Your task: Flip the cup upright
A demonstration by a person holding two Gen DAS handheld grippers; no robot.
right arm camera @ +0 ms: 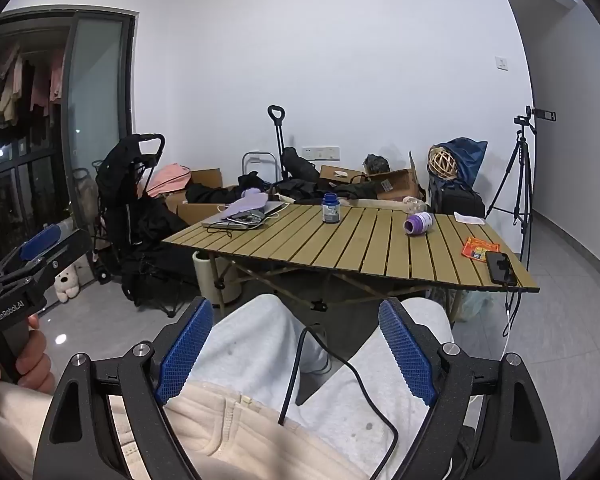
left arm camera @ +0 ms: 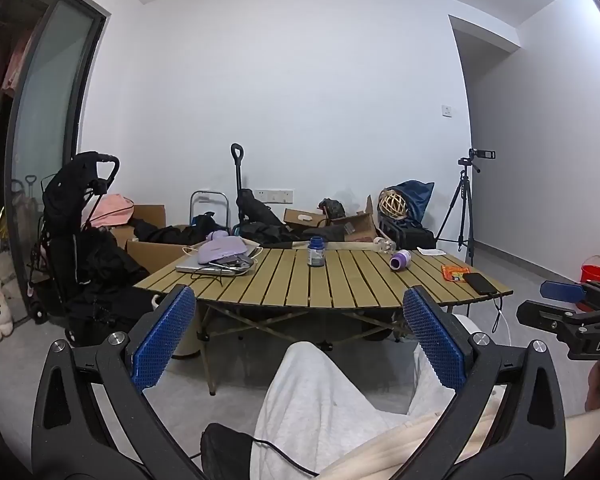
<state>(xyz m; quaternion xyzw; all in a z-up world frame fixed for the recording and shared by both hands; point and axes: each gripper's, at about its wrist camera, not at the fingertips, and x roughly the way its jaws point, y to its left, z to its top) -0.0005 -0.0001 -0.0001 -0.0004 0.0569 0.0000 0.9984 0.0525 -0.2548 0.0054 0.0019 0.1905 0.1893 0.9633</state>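
1. Lying on its side, the purple cup (left arm camera: 400,260) sits on the table (left arm camera: 340,284), right of middle in the frame.
2. The left gripper (left arm camera: 300,344) is wide open, holding nothing.
3. The right gripper (right arm camera: 296,354) is wide open too, holding nothing.

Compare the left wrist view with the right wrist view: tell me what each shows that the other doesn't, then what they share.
Only the left wrist view shows the red bucket on the floor at right.

Only the right wrist view shows the hanging clothes clearly, and night windows.

Both show the slatted table, the purple cup lying on its side, the blue-lidded jar, the phone, and both open grippers, left and right, held short of the table.
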